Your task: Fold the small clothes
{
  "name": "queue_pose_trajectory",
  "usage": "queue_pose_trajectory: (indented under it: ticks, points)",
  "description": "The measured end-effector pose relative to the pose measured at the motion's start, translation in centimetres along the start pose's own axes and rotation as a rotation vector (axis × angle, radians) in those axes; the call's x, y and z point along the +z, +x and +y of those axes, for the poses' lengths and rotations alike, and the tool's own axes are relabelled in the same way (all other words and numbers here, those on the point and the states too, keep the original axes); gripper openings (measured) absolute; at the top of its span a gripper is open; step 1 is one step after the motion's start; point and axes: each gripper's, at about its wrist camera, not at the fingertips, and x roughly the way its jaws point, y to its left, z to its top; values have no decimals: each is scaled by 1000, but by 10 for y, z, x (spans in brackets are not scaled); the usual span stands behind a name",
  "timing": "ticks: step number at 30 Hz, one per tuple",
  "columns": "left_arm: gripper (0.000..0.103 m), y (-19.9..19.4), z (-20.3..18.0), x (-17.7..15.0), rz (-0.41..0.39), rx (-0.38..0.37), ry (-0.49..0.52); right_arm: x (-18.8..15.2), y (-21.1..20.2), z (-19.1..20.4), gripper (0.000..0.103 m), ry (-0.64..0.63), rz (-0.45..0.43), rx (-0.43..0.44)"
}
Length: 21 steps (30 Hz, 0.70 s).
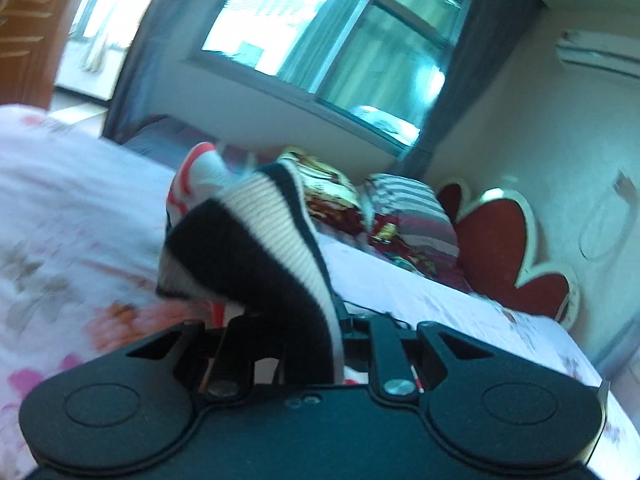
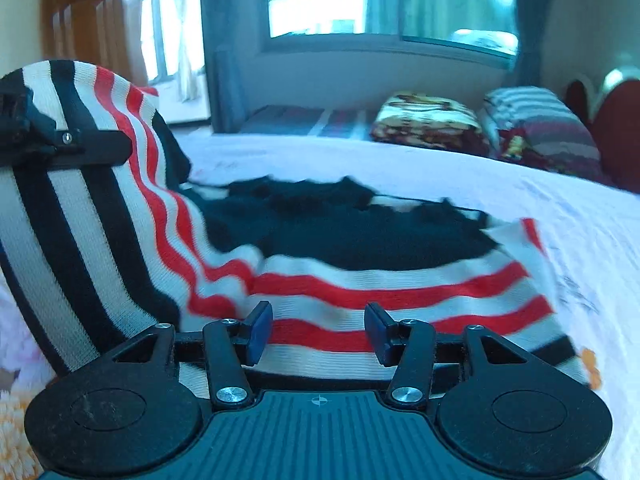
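Note:
A small knitted garment with black, white and red stripes lies partly spread on the bed. My left gripper is shut on one edge of it and holds that part lifted off the sheet, so the cloth hides the fingertips. In the right wrist view the left gripper shows at the far left, with the raised cloth draped over it. My right gripper hovers just above the garment's near striped hem. It is open, and its blue pads stand apart with nothing gripped between them.
The bed's white floral sheet stretches right and back. A folded patterned blanket and a striped pillow lie near the red heart-shaped headboard. A window with grey curtains is behind. Something fluffy sits at the near left.

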Motion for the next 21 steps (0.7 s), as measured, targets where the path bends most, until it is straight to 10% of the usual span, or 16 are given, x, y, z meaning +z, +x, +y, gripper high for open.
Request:
queue_pose_trajectory:
  ticks: [12, 17, 21]
  points:
    - [21, 72, -97, -76, 293, -142, 325, -4, -65, -117, 50, 260, 13, -145]
    - [57, 53, -101, -83, 294, -172, 370, -2, -94, -137, 50, 328, 1, -136]
    - [64, 28, -111, -79, 286, -227, 377, 8, -113, -141, 50, 343, -25, -118]
